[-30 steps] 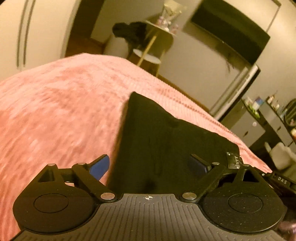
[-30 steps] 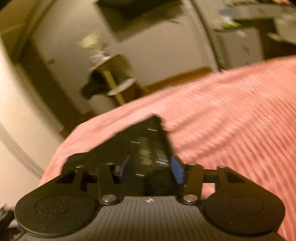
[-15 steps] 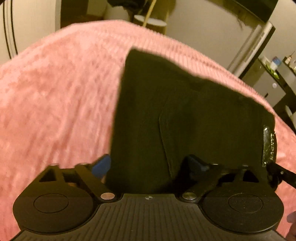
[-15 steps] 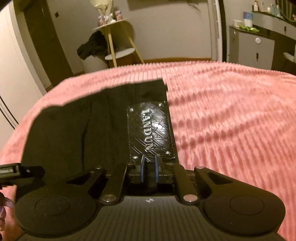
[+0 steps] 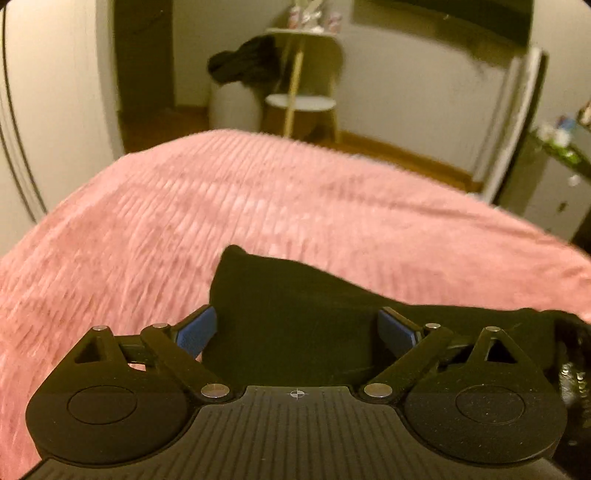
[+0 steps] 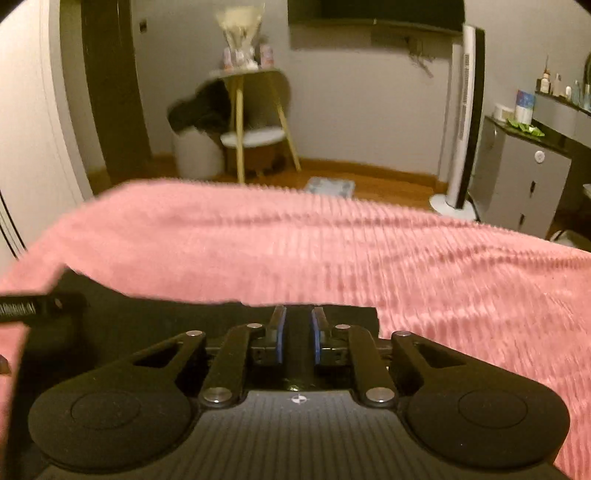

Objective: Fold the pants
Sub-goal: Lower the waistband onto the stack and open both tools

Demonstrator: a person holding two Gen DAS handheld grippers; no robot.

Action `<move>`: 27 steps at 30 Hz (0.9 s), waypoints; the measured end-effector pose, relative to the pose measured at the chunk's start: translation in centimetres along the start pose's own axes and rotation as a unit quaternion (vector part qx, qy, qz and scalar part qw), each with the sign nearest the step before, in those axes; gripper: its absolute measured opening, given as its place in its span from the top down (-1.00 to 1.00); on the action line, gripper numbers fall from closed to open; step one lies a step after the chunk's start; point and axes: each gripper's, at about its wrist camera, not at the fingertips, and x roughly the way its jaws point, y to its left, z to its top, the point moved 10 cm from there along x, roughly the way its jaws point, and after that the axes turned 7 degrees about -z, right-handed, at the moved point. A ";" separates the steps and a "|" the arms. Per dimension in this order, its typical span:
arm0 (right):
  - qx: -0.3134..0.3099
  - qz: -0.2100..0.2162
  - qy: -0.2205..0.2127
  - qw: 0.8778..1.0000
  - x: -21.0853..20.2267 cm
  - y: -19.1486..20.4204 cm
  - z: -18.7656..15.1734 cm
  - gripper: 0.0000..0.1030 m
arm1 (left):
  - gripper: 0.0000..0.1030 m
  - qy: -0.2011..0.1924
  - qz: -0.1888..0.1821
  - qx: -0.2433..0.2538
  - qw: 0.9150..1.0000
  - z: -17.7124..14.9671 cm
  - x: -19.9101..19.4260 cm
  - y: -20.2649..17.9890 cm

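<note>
The black pants (image 5: 295, 295) lie on the pink ribbed bedspread (image 5: 184, 206). In the left wrist view my left gripper (image 5: 295, 328) is open, its blue pads spread wide on either side of the near edge of the pants. In the right wrist view the pants (image 6: 147, 317) show as a dark strip low on the bedspread (image 6: 406, 258). My right gripper (image 6: 295, 332) has its blue pads close together with black cloth between them at the pants' right corner. The left gripper's black finger (image 6: 33, 306) shows at the left edge.
Beyond the far edge of the bed stand a small wooden side table (image 6: 255, 110), a white basket with dark clothes (image 6: 195, 122), a tower fan (image 6: 461, 122) and a grey cabinet (image 6: 517, 177). A wall-mounted screen (image 6: 373, 11) hangs above.
Both cameras have tipped up and drawn back towards the near edge, so less of the pants shows. The right pads stay pinched on the cloth; the left gripper stays open.
</note>
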 end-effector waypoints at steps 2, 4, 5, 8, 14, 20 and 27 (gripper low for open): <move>-0.027 -0.019 0.014 0.999 1.9 0.2 -1.5 0.75 | -1.00 0.032 0.016 0.051 0.998 -0.8 2.0 -0.5; -0.018 -0.010 0.017 1.000 1.7 0.0 -1.4 0.74 | -1.00 0.057 0.014 0.059 0.997 -0.8 2.7 -0.2; -0.003 -0.001 0.026 1.000 1.3 -0.4 -1.1 0.74 | -1.00 0.066 0.009 0.041 0.997 -0.7 2.3 0.1; 0.066 0.040 0.015 0.997 -1.9 -1.8 -0.9 0.67 | -0.97 0.058 -0.024 -0.004 0.998 -0.9 -0.7 0.7; 0.076 0.072 -0.038 0.994 -10.3 -2.8 -6.7 0.45 | -0.97 -0.001 -0.071 -0.009 0.997 -6.0 -9.5 0.6; 0.014 0.015 -0.015 1.000 -9.2 -2.1 -9.5 0.44 | -0.99 0.057 -0.053 -0.037 0.996 -12.8 -9.1 1.5; -0.026 -0.023 -0.030 0.999 -8.8 -0.9 -10.4 0.21 | -1.00 0.064 -0.061 -0.126 0.988 -14.0 -9.4 3.6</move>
